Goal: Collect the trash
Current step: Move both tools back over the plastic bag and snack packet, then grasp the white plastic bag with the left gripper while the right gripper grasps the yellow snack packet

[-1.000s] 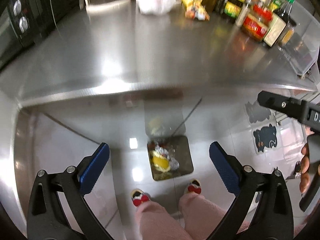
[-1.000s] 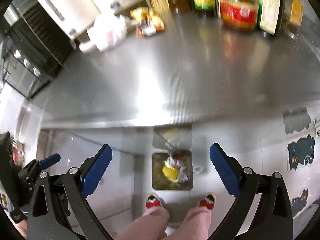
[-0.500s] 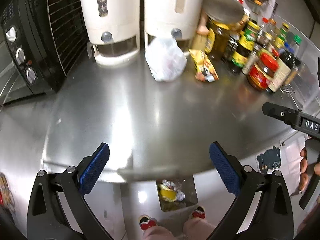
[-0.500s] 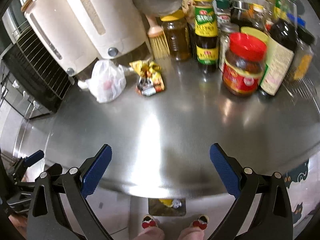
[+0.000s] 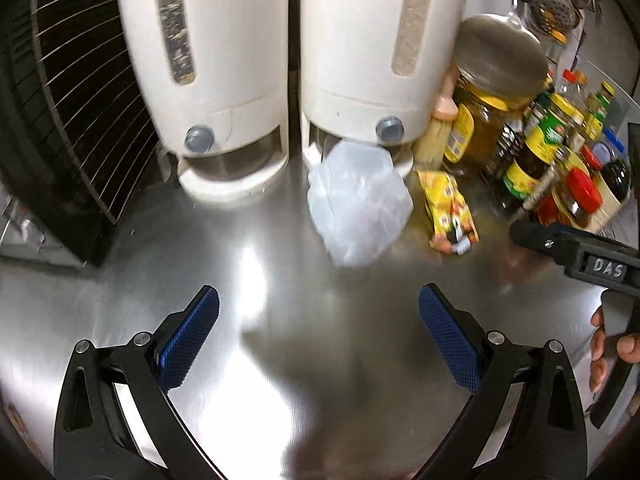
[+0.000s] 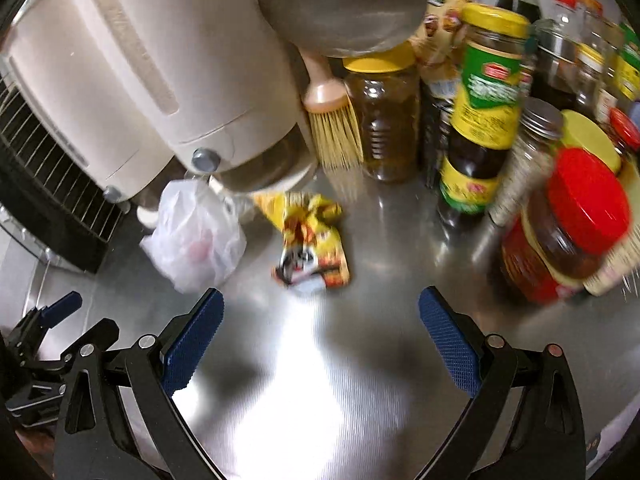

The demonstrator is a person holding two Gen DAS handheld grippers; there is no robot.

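A crumpled white plastic bag (image 5: 360,204) lies on the steel counter (image 5: 260,280) in front of the right white dispenser. A crumpled yellow snack wrapper (image 5: 450,216) lies just right of it. My left gripper (image 5: 318,340) is open and empty, short of the bag. In the right wrist view the wrapper (image 6: 312,244) lies ahead of my right gripper (image 6: 320,344), which is open and empty, with the bag (image 6: 196,236) to its left. The right gripper's arm shows at the right edge of the left wrist view (image 5: 576,252).
Two white dispensers (image 5: 224,72) stand at the back. A black oven with a wire rack (image 5: 60,92) is at the left. Several jars and sauce bottles (image 6: 568,220) crowd the right, with a brush (image 6: 332,128) and a hanging ladle (image 6: 340,4).
Both grippers have risen from facing the floor bin under the counter edge and moved forward over the counter toward the bag and wrapper. Both stay open.
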